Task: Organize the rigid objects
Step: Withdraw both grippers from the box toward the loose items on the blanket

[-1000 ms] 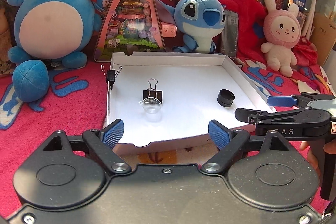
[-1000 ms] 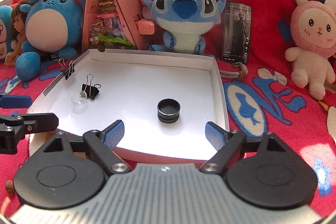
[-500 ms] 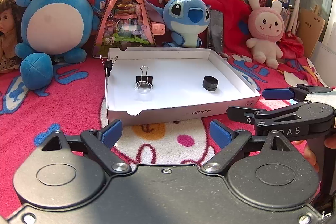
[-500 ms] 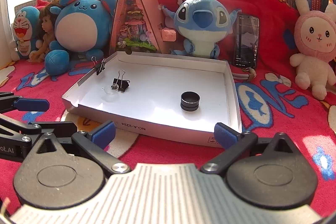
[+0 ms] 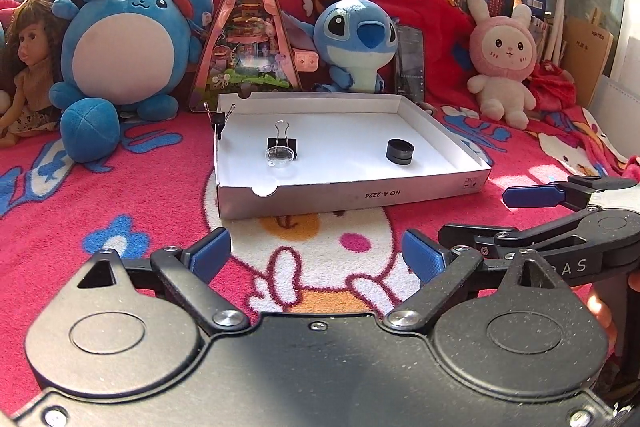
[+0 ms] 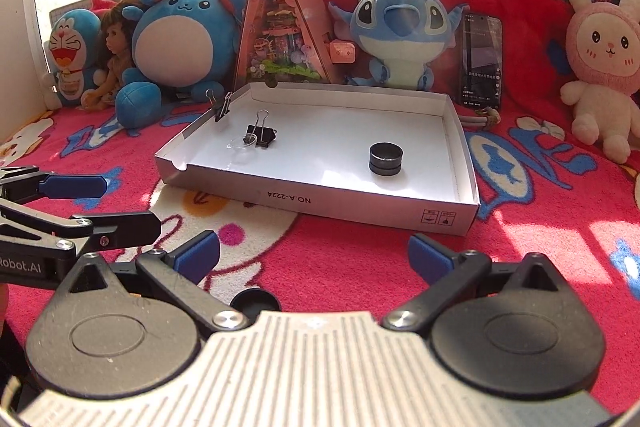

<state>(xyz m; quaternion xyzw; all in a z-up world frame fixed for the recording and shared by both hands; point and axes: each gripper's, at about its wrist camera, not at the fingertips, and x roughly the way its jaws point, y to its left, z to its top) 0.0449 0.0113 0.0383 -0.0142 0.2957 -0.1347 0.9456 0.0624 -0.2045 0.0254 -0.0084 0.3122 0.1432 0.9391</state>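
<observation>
Both grippers have backed away from the shallow white cardboard tray, the left gripper and right gripper each with fingers spread and empty, leaving the black metal binder clip, the fragile, slippery small clear glass dish and the hard black stacked disc, probably best pinched across its flat sides

Colours are going pretty wild here. The blanket is showing hot pink-red with blue and white cartoon prints. The shallow box is looking plain white inside, with black printing along its front wall. A black binder clip with silver handles is sitting in it, plus a black round puck. Both grippers' finger pads are looking blue on black. The Stitch plush is glowing blue, and the bunny plush is looking pink and cream.
</observation>
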